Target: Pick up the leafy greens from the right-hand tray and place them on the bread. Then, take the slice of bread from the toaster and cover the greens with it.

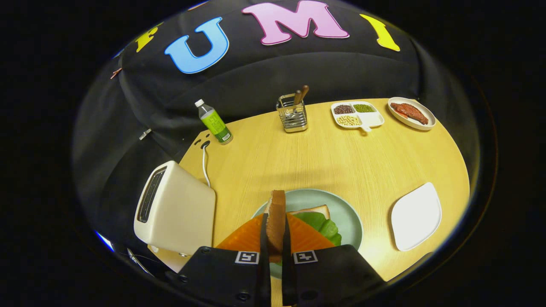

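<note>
My gripper is shut on a slice of bread, held on edge between both fingers. It hangs over a pale green plate. On that plate lies another slice of bread with leafy greens on top of it, just ahead and to the right of my fingers. A cream toaster stands to the left of the plate, its slot dark. A white tray sits to the right of the plate with nothing on it.
At the far side of the wooden table stand a green-labelled bottle, a metal utensil holder, a divided dish of beans and a plate of meat. The toaster's white cord runs back to a socket.
</note>
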Demonstrator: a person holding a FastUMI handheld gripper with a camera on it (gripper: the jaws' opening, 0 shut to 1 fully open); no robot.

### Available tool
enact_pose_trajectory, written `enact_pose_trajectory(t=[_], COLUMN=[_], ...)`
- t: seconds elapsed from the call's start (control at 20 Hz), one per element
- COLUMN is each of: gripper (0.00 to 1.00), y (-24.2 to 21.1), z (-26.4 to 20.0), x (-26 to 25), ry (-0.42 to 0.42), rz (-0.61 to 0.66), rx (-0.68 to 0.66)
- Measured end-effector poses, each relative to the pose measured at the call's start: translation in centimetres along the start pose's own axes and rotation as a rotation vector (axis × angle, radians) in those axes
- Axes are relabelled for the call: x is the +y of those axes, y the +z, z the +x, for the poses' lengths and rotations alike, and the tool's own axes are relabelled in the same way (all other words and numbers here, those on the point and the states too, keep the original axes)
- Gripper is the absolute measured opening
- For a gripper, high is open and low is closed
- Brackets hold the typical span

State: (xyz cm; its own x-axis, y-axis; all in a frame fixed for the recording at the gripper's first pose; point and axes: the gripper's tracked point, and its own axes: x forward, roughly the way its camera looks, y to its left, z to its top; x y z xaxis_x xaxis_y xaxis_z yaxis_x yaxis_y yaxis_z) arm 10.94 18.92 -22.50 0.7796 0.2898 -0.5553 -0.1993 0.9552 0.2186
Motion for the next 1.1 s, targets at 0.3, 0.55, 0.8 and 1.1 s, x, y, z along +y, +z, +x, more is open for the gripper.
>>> enact_pose_trajectory(t=[0.3, 0.55, 0.8, 1.1], gripper=[0.19, 0.47, 0.95, 0.99], y=[-1.2, -1.7, -0.9, 2.2], z=[0.7, 1.1, -1.0, -6.7], x=[-3.9, -6.5, -8.0, -6.5], ry=[-0.041, -0.113, -0.153, -0.162], rz=[0.039, 0.026, -0.011, -0.098], rx=[0.018, 0.023, -0.004, -0.150])
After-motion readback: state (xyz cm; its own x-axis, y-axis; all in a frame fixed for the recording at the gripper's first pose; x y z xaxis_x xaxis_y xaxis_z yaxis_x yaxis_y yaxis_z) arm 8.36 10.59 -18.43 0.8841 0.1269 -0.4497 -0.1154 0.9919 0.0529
